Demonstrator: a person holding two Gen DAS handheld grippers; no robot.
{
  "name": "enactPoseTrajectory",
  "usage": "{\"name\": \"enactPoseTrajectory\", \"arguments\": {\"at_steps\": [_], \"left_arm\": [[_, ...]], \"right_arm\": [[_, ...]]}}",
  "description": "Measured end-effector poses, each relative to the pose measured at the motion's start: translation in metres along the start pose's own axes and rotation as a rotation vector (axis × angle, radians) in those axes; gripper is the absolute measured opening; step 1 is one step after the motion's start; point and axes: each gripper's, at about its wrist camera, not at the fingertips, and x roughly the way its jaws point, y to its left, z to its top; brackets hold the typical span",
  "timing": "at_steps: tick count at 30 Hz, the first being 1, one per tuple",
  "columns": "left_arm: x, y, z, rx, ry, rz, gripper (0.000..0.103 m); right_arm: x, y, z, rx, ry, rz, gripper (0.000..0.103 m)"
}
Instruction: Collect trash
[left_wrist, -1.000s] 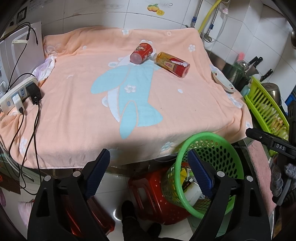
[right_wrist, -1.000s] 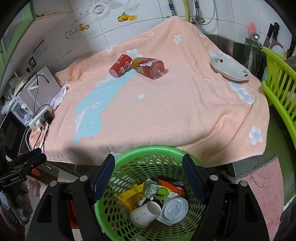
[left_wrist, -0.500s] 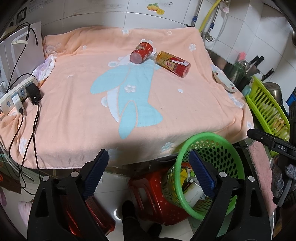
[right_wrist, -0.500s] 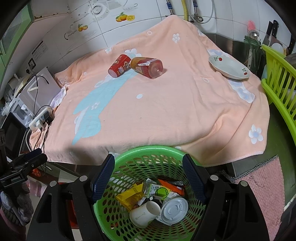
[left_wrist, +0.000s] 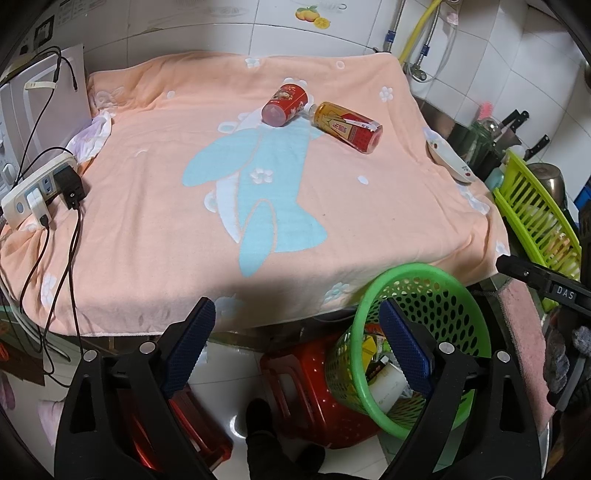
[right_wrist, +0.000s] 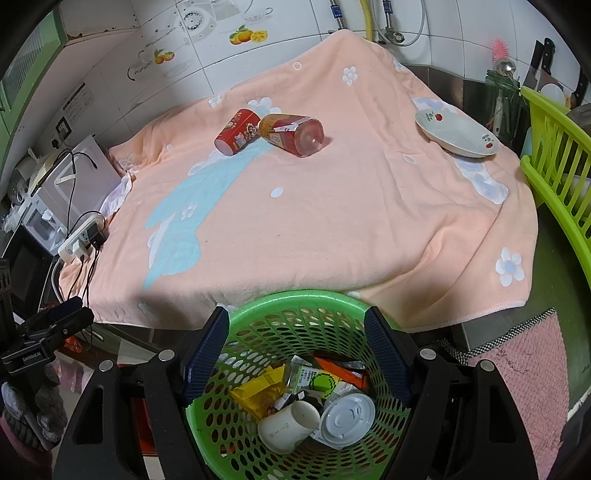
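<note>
Two tools, the left tool (left_wrist: 293, 349) and right tool (right_wrist: 295, 354), gape wide; the red can (right_wrist: 238, 132) touches the bottle (right_wrist: 291, 133) at upper middle.

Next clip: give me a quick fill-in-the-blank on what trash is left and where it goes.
1. The red can and the bottle both lie on their ____ on the towel.
2. The basket holding collected trash is coloured ____.
3. The white dish near the towel's edge is ____ of food.

Missing words: sides; green; empty
</note>
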Motion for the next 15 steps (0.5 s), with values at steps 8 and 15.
{"name": "enactPoseTrajectory", "arguments": {"at_steps": [8, 15], "left_arm": [[-0.0006, -0.0007, -0.0005, -0.003, -0.002, 0.001, 0.089], [-0.0018, -0.0013, -0.0008, -0.007, -0.002, 0.003, 0.089]], "right_arm": [[0.0001, -0.0011, 0.0001, 0.004, -0.003, 0.003, 0.075], [0.0006, -0.0011, 0.0005, 0.008, -0.003, 0.003, 0.076]]}}
